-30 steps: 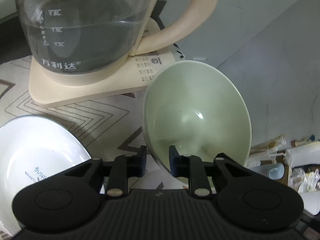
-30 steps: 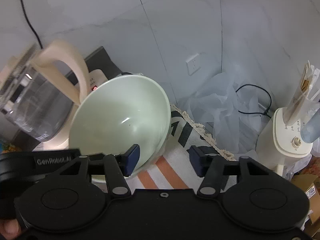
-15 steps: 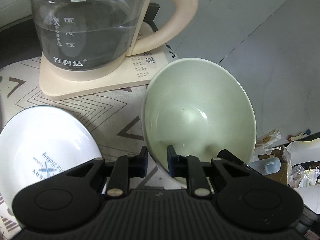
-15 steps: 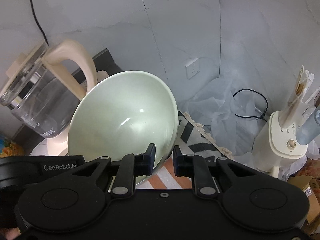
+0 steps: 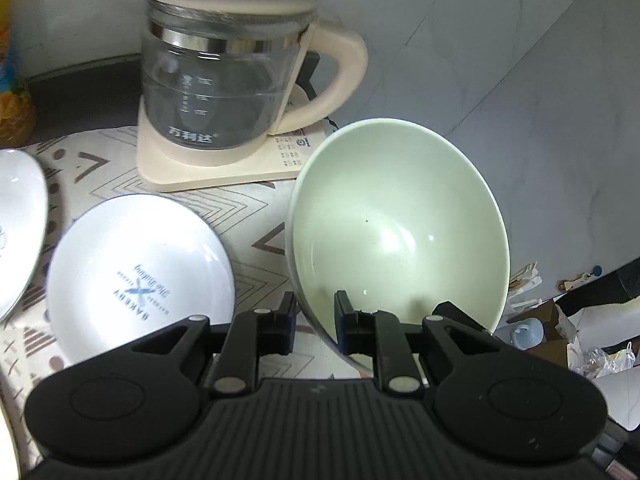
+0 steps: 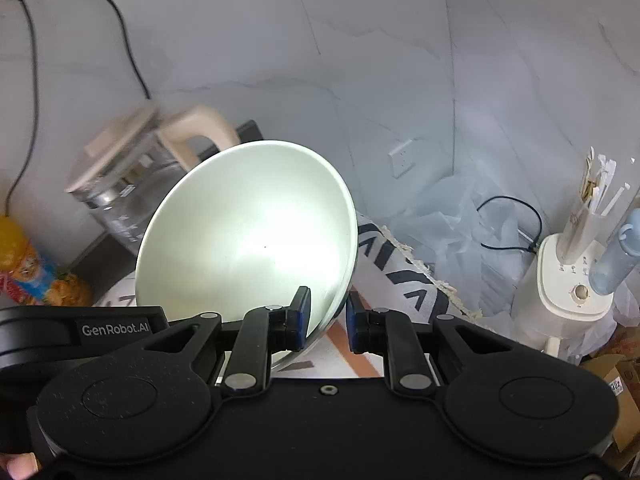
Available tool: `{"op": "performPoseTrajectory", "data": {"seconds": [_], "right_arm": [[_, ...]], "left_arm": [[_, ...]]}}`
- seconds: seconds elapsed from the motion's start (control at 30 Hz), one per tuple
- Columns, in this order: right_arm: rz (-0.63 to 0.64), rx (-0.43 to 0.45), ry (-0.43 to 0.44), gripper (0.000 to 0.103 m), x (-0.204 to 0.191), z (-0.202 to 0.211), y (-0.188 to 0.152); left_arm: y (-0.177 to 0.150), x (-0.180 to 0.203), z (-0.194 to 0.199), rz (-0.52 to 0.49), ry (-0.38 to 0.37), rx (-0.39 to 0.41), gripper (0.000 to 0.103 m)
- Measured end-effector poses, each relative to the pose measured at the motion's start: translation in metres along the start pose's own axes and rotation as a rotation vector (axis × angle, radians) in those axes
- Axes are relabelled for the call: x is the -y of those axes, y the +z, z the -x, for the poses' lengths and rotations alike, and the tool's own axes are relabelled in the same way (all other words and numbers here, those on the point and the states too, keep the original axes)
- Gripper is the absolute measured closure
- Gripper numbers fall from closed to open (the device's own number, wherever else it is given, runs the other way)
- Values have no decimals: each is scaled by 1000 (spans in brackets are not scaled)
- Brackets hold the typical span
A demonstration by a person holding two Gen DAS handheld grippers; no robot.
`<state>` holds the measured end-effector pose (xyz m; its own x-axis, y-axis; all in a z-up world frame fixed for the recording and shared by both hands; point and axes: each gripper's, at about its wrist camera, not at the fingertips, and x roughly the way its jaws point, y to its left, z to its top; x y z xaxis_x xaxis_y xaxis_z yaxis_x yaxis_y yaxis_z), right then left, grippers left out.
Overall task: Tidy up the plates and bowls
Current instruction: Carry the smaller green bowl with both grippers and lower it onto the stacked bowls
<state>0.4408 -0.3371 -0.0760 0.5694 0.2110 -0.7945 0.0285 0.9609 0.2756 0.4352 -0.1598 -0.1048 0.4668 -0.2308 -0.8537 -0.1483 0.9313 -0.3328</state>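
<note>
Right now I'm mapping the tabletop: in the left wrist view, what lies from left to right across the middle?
White plate at the picture's edge → white plate with blue print → pale green bowl held in the left tongs → cardboard clutter off the table.

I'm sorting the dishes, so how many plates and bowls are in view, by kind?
Green bowls: 1 — bowl, held at its rim by both grippers
White plates: 2 — printed plate and a second plate, cut off at the left edge of the left wrist view
Total: 3
</note>
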Motion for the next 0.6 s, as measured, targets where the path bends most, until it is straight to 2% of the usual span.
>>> {"op": "performPoseTrajectory", "data": {"seconds": [0.6], "right_arm": [[54, 44, 78, 84, -19, 61, -27]], "left_arm": [[-44, -18, 77, 30, 12, 87, 85]]}}
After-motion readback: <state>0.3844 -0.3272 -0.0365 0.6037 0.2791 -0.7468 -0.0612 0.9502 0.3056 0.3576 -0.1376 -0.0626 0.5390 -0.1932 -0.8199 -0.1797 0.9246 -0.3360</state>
